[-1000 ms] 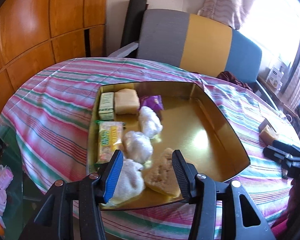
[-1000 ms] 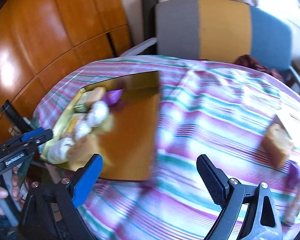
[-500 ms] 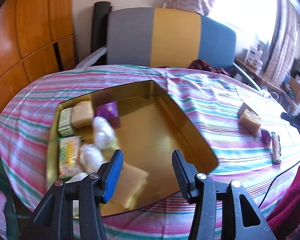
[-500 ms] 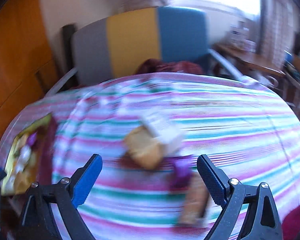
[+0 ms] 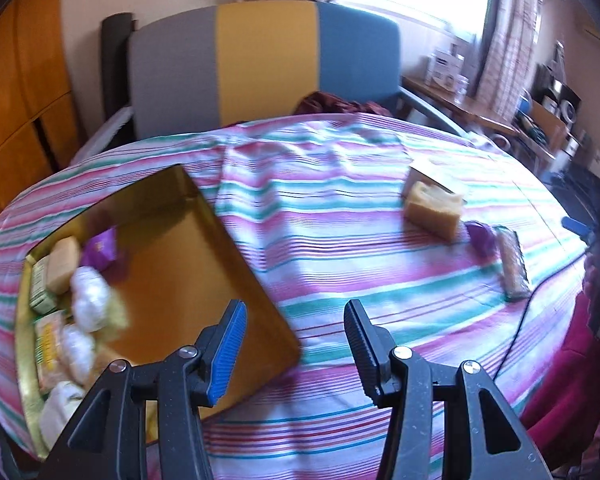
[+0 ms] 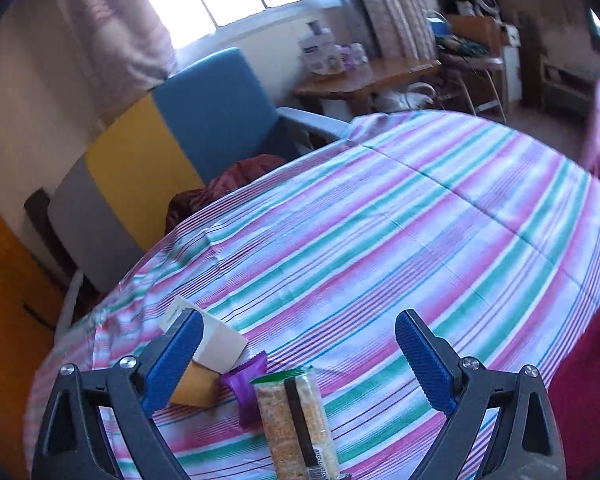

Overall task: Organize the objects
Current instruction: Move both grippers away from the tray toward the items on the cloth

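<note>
Right wrist view: both jaws spread, snack bar (image 6: 296, 420) cut off, label seemingly blurred.

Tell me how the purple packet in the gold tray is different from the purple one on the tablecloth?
The purple packet in the tray lies inside the gold tray beside other snacks; the purple packet on the cloth lies on the striped tablecloth between a tan block and a cereal bar. Both are purple and lie ungripped.

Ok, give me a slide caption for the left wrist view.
Open left gripper hovers between gold tray and loose snacks: tan block, purple candy, wrapped bar.
</note>
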Motion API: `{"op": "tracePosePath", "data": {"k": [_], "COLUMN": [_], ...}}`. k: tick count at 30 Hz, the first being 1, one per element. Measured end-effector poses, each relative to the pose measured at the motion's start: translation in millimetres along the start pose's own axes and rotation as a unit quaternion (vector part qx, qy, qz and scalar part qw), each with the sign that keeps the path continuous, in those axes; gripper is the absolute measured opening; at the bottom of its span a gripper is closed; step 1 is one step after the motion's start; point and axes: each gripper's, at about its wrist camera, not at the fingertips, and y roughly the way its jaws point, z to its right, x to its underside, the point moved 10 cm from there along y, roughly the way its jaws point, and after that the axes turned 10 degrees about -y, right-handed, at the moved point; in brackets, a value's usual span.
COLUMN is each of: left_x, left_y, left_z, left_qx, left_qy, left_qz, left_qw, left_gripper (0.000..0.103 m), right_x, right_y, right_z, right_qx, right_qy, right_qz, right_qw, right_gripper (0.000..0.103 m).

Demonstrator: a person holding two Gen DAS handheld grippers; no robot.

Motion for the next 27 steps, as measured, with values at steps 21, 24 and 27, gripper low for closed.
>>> {"op": "tracePosePath", "data": {"k": [21,24,27], "left_x": [4.9,1.8,-7.1], "left_y": [43.9,50.5,58.1], "left_z": [81.3,99.3,113.8], "left_qx": [0.068,0.088,0.092], "left_qy": [0.032,0.043,0.062], "left_qz": [-0.066,-0.074,-0.068], "left_qw": [0.9949,0.9924,0.9914], "left_gripper": [0.052,0.065,0.067], "right_x": [28.6,29.3,29.9], "right_y": [23.6,24.9,26.0], "right_z": [-10.2,-10.4,-11.7], "right_qx": [-0.025,-0.028,-0.031], "right_qy": [-0.006,-0.005,-0.005], "right_qz": [-0.078,-0.082,-0.085], "right_qw": [0.997,0.996,0.996], "right_gripper": [0.098,0.098,0.098]}}
